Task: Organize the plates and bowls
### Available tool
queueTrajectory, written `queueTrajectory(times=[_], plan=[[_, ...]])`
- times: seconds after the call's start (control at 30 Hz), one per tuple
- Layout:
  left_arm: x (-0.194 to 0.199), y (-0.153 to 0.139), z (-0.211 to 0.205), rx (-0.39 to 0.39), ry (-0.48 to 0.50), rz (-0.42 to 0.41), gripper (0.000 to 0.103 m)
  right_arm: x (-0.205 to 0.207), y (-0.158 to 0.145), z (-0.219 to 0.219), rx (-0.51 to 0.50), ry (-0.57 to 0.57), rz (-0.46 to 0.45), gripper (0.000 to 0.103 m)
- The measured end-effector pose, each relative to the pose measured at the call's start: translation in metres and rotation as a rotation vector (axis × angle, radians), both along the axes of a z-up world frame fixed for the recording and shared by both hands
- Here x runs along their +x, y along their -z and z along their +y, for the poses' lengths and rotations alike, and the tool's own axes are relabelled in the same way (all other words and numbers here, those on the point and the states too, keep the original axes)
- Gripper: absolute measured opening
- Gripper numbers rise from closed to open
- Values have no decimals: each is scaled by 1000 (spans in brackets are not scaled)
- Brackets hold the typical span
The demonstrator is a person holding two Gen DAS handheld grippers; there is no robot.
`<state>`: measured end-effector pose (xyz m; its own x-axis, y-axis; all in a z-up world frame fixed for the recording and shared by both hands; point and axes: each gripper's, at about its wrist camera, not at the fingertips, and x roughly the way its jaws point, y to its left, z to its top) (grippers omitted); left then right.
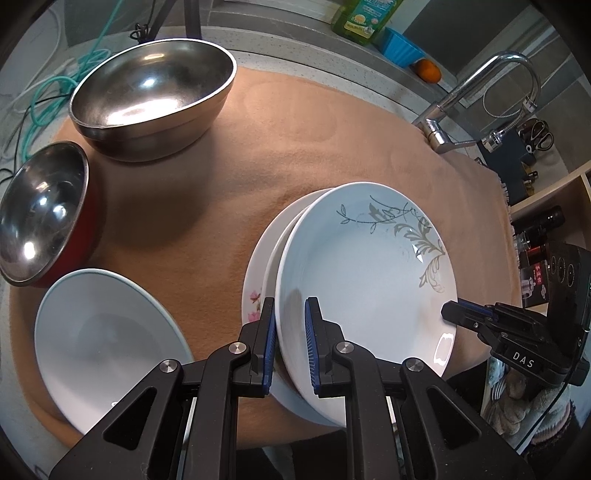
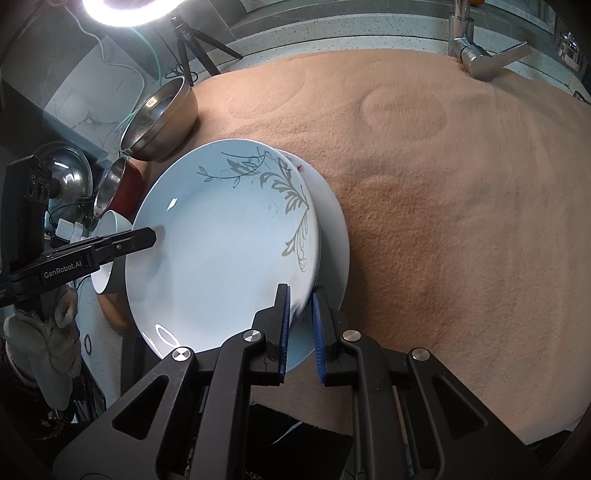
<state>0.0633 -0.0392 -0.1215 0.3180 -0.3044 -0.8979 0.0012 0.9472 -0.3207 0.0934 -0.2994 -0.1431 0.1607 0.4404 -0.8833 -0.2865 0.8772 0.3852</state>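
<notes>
A white plate with a grey leaf pattern [image 1: 369, 266] [image 2: 225, 243] lies on top of a pink-flowered plate [image 1: 258, 280] [image 2: 332, 221] on the tan cloth. My left gripper [image 1: 290, 306] is shut on the leaf plate's near left rim. My right gripper [image 2: 300, 293] [image 1: 452, 314] is shut on its opposite rim. A large steel bowl [image 1: 155, 92] [image 2: 162, 114] stands at the back left. A red bowl with steel inside [image 1: 44, 214] [image 2: 118, 184] is tipped beside it. A pale blue bowl [image 1: 107, 339] [image 2: 110, 254] sits near the front left.
A tan cloth [image 1: 277, 140] [image 2: 461, 221] covers the counter. A chrome tap [image 1: 480, 96] [image 2: 476, 55] stands at the back right. A green bottle [image 1: 365, 14], a blue cup [image 1: 402, 48] and an orange [image 1: 428, 70] sit behind. Cables [image 1: 55, 88] lie left.
</notes>
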Motion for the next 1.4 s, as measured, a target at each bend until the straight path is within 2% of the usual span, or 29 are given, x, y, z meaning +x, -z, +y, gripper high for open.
queueTrajectory(times=[0.4,0.93,1.2,1.27,1.4], plan=[[-1,-2,-2,45,15,-7,13,-1,1,-1,10,9,5,14],[-5,-13,8,4,-10,-39,13,-2,-4,-3,12,17,-2,14],[-8,-34,25,-45,-54,-86,13,7,-25,-21,47,70,-34,16],[-7,-39,33,-53,-70,-97,13,11,-33,-23,62,77,-44,23],[-2,-49,54,-57,-109,-119,13,20,-56,-20,93,71,-84,26]])
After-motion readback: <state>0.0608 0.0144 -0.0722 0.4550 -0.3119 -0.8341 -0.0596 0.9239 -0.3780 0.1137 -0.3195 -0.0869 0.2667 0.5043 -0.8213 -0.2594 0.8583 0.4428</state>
